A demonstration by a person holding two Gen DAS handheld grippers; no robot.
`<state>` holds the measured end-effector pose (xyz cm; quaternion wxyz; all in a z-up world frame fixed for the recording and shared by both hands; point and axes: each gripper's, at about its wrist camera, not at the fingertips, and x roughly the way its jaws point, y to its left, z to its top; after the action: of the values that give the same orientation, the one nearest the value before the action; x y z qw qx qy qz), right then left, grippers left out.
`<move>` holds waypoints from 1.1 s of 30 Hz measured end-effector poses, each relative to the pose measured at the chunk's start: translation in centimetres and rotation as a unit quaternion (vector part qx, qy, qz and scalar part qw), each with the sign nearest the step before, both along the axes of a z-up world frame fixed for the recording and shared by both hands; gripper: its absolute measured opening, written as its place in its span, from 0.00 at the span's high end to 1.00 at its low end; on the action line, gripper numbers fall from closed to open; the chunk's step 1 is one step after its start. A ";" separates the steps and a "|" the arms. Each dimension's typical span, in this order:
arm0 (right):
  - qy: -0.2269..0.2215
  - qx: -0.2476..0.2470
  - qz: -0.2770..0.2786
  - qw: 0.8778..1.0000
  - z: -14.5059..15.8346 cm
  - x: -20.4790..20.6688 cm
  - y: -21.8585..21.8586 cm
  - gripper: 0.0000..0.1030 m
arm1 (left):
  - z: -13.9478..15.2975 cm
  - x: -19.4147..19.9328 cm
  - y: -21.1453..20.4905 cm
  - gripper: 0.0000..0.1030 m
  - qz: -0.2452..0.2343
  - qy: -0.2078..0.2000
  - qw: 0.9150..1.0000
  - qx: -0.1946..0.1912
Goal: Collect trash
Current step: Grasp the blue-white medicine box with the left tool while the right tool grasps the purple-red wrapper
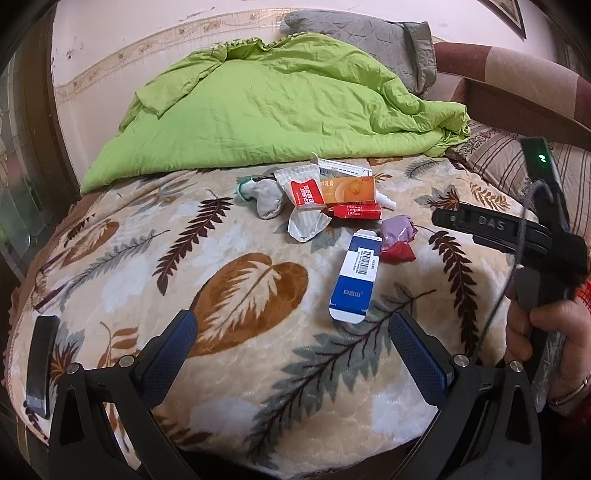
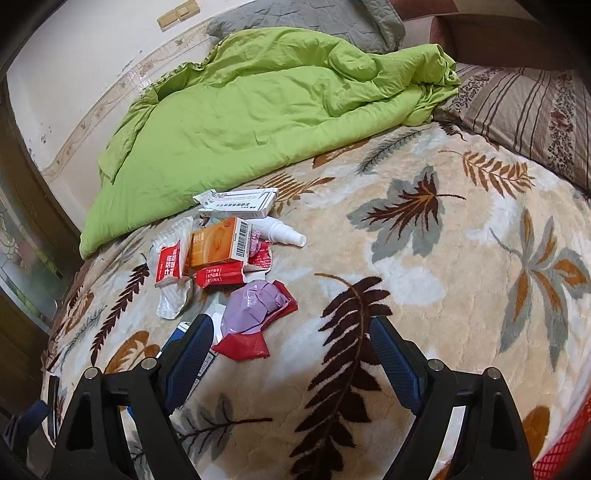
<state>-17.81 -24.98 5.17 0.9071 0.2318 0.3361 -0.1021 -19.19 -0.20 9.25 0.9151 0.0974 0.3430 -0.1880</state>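
Note:
A heap of trash lies on the leaf-patterned blanket [image 1: 236, 288]: an orange box [image 1: 347, 190], a red-and-white packet [image 1: 304, 194], a white box [image 1: 345, 168], a white spray bottle [image 1: 384, 201], a grey sock [image 1: 267, 199], a crumpled purple-and-red wrapper [image 1: 397, 236] and a blue-and-white box [image 1: 356, 273]. My left gripper [image 1: 295, 350] is open and holds nothing, just short of the blue-and-white box. My right gripper [image 2: 293, 350] is open too. Its left finger [image 2: 192, 354] covers most of the blue-and-white box [image 2: 181, 332], beside the purple-and-red wrapper [image 2: 255, 306]. A hand [image 1: 546, 332] holds the right gripper [image 1: 443, 219].
A rumpled green quilt [image 1: 266, 107] lies behind the trash, with a grey pillow [image 1: 369, 33] at the wall and a striped pillow [image 2: 528, 114] at the right. Dark woodwork [image 2: 22, 206] borders the bed's left edge. Something with red mesh [image 2: 565, 443] shows at the lower right.

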 end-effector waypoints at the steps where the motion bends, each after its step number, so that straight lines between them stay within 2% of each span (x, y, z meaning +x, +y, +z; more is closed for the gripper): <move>1: -0.002 0.000 0.001 1.000 0.0 0.0 0.0 0.14 | 0.0 0.4 0.0 0.00 -0.002 0.001 1.000 -0.005; 4: -0.006 0.013 0.007 1.000 0.0 0.0 -0.2 0.20 | 0.1 1.6 0.2 0.00 -0.008 0.001 1.000 -0.023; 8: -0.003 0.064 0.013 0.998 -0.5 -0.5 -1.0 0.25 | -0.2 4.0 0.2 0.00 -0.014 0.032 0.998 -0.053; 12: -0.007 0.063 0.013 0.998 -0.4 -0.6 -1.2 0.26 | -0.6 6.7 -1.1 0.00 -0.042 0.069 0.994 -0.080; 15: -0.005 0.069 0.013 0.997 -0.6 -0.2 -1.3 0.26 | -1.5 8.0 -2.6 0.05 -0.065 0.102 0.988 -0.094; 16: -0.004 0.072 0.014 0.997 -0.7 -0.1 -1.4 0.27 | -2.1 8.4 -3.7 0.10 -0.077 0.118 0.986 -0.090; 17: -0.004 0.076 0.015 0.997 -0.8 0.1 -1.4 0.29 | -2.6 8.6 -4.3 0.21 -0.081 0.123 0.986 -0.084; 20: 0.002 0.080 0.015 0.997 -1.1 0.5 -1.5 0.31 | -4.8 9.4 -7.1 0.38 -0.095 0.147 0.984 -0.040; 22: 0.004 0.078 0.018 0.997 -1.2 0.6 -1.4 0.31 | -6.1 9.9 -8.1 0.44 -0.094 0.159 0.982 -0.034; 23: 0.006 0.074 0.019 0.997 -1.3 0.8 -1.2 0.31 | -6.5 10.1 -8.4 0.57 -0.092 0.160 0.982 -0.031; 24: 0.009 0.072 0.023 0.997 -1.3 1.0 -1.1 0.31 | -6.9 10.4 -8.6 0.64 -0.087 0.159 0.983 -0.025; 27: 0.015 0.067 0.035 0.997 -1.4 1.7 -0.6 0.32 | -7.2 10.9 -8.2 0.66 -0.082 0.156 0.984 -0.035; 31: 0.040 0.056 0.056 0.996 -2.0 4.1 0.2 0.32 | -6.4 10.6 -5.5 0.66 -0.069 0.153 0.983 -0.068; 33: 0.054 0.049 0.065 0.995 -2.4 5.6 0.9 0.32 | -6.2 10.1 -4.2 0.66 -0.061 0.150 0.984 -0.070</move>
<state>-12.22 -24.12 2.74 0.8796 0.2482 0.4039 -0.0388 -9.11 -4.41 3.00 0.8446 0.0246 0.4562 -0.2790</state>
